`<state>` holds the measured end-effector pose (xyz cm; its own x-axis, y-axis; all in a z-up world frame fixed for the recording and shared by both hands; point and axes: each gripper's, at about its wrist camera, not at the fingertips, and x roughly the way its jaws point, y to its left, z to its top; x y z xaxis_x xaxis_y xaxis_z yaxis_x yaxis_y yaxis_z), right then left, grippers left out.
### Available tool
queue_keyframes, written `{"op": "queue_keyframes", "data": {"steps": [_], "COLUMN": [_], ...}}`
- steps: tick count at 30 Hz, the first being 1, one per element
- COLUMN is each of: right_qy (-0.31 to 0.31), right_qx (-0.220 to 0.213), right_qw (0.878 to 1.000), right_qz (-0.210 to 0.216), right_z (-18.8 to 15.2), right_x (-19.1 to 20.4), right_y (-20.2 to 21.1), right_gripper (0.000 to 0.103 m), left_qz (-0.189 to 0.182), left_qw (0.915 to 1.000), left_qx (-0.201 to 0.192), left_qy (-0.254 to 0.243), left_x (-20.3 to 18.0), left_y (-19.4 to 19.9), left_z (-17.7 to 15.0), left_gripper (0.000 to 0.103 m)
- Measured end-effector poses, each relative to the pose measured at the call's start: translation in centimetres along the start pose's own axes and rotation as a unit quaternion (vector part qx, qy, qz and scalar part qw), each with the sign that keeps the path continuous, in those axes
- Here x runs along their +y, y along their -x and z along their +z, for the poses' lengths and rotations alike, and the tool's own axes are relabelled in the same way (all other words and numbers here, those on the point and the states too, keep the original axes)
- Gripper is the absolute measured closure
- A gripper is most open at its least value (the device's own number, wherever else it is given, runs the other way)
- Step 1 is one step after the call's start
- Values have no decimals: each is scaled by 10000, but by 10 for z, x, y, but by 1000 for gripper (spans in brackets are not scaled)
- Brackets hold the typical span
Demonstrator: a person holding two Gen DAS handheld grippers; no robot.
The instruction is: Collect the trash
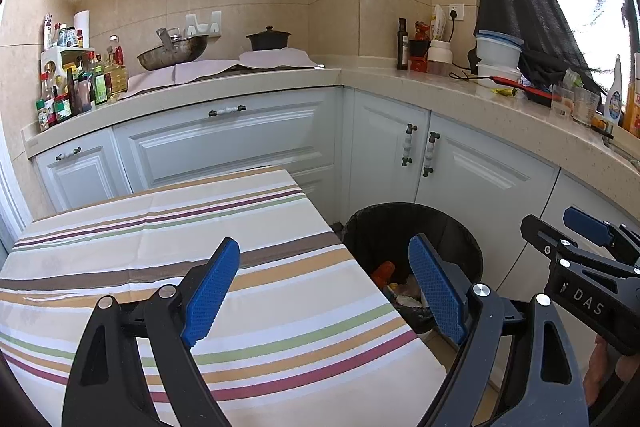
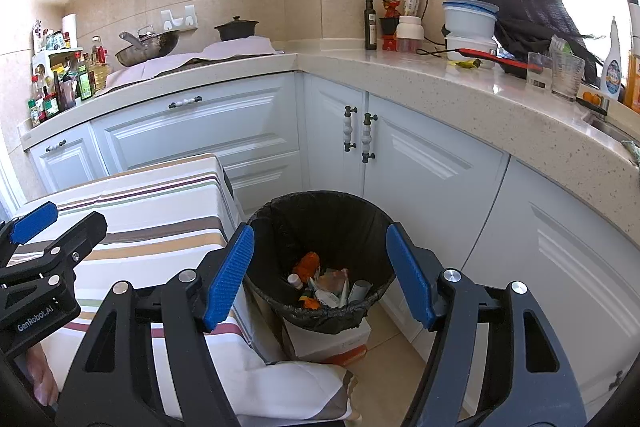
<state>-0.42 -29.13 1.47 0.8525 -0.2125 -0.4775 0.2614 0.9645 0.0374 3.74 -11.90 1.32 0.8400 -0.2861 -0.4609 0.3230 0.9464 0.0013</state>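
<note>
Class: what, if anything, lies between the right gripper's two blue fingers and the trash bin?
Nothing: in the right wrist view, the open right gripper frames the trash bin directly, with no object between.

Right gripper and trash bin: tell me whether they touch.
Apart. The right wrist view shows the right gripper open and empty, its fingertips hanging above the trash bin, clear of the rim.

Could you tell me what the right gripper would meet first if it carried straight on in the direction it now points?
Most likely the trash bin: the open, empty right gripper points down into its black-lined mouth, so it would probably reach the trash lying inside. Depth is hard to judge, so the near rim might come first.
</note>
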Motion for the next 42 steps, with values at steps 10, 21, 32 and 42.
{"op": "queue_keyframes", "data": {"steps": [10,21,32,42], "right_qy": [7,7,10,10], "right_qx": [4,18,21,25], "right_qw": [10000,10000,10000,10000], "right_qz": [4,-2,-8,-11], "right_z": [0,0,-1,-1], "right_x": [-1,-2,-3,-5], "right_y": [0,0,-1,0], "right_gripper": [36,36,36,36], "left_qz": [-4,26,29,-46], "left_qw": [10000,10000,10000,10000], "left_qx": [0,11,5,27], "left_qy": [2,49,57,59], "left_x": [1,3,3,1], "left_y": [0,0,0,-3], "left_z": [0,-3,-5,-2], "left_gripper": [19,19,19,19]}}
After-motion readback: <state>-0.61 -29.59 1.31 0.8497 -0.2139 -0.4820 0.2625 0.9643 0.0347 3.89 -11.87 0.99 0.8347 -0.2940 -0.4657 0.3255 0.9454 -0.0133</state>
